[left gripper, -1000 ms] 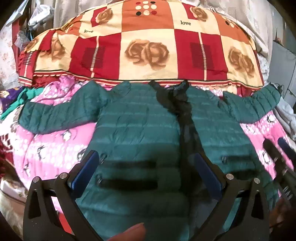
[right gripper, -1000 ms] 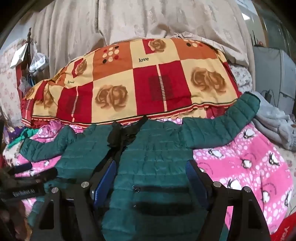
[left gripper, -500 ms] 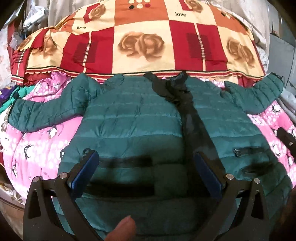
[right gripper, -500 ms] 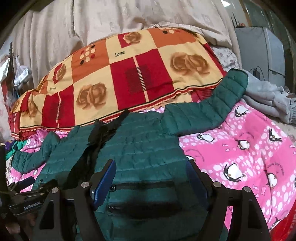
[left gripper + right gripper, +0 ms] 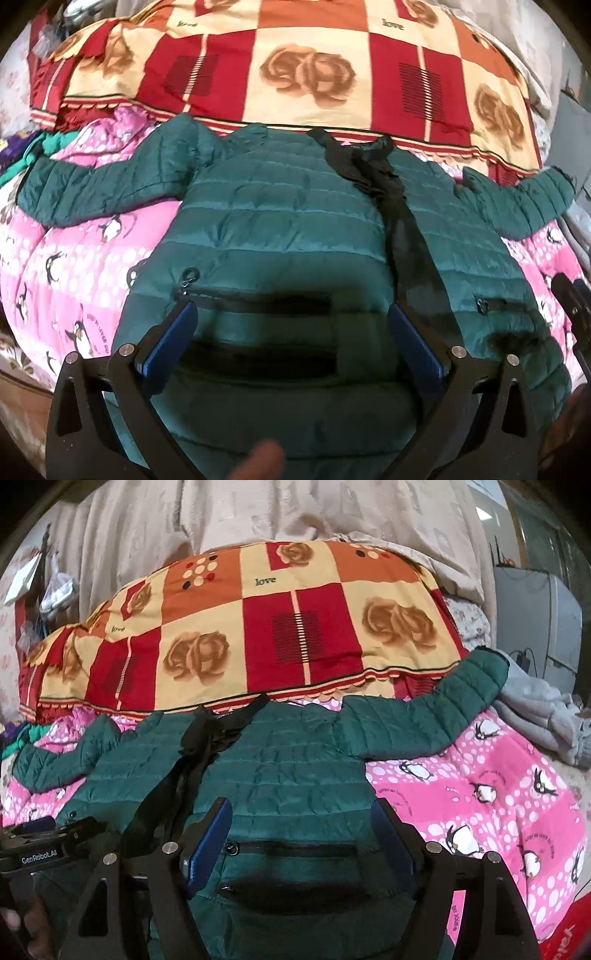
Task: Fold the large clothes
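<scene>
A dark green quilted jacket (image 5: 280,221) lies flat on the bed, front up, sleeves spread left and right, with a black lining strip down the open front. It also shows in the right wrist view (image 5: 288,768). My left gripper (image 5: 291,332) is open and empty, hovering over the jacket's left pocket near the hem. My right gripper (image 5: 299,834) is open and empty over the right pocket. The left gripper's body shows at the left edge of the right wrist view (image 5: 44,845).
A pink penguin blanket (image 5: 480,786) covers the bed under the jacket. A red and yellow rose quilt (image 5: 314,70) is piled behind the collar. Grey clothes (image 5: 543,716) lie at the far right, by the right sleeve cuff.
Both grippers have moved in closer over the lower jacket, and the left view has tilted down. The jacket has not moved. Both grippers stay open.
</scene>
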### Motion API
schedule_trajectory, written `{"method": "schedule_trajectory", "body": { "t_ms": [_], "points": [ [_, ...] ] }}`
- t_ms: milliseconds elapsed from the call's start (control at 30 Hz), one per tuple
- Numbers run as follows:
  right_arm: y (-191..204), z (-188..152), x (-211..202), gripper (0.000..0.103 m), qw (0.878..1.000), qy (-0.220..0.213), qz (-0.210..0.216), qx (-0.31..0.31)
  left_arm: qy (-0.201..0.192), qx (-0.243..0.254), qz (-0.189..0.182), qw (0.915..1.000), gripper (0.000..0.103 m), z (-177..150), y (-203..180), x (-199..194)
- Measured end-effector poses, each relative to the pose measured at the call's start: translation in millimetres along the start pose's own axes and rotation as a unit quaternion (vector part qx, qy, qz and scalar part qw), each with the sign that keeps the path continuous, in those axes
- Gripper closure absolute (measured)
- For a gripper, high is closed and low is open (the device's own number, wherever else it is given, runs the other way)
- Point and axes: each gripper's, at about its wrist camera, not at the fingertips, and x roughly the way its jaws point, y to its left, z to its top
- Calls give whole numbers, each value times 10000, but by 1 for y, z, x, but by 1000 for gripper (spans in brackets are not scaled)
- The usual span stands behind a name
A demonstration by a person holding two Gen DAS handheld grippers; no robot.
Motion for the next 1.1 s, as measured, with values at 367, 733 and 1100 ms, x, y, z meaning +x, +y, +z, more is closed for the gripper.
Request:
{"method": "schedule_trajectory", "body": {
  "t_ms": [367, 733, 1100],
  "points": [
    [19, -1, -3, 28, 9991, -54, -82, -416, -370, 215, -290, 9987, 0, 4, -5, -20],
    [34, 44, 3, 28, 9982, 14, 599, -52, -177, -660, -132, 9976, 0, 33, 39, -10],
    [25, 19, 49, 28, 9956, 720, 577, 132, -387, -46, -202, 9990, 0, 8, 22, -12]
  ]
}}
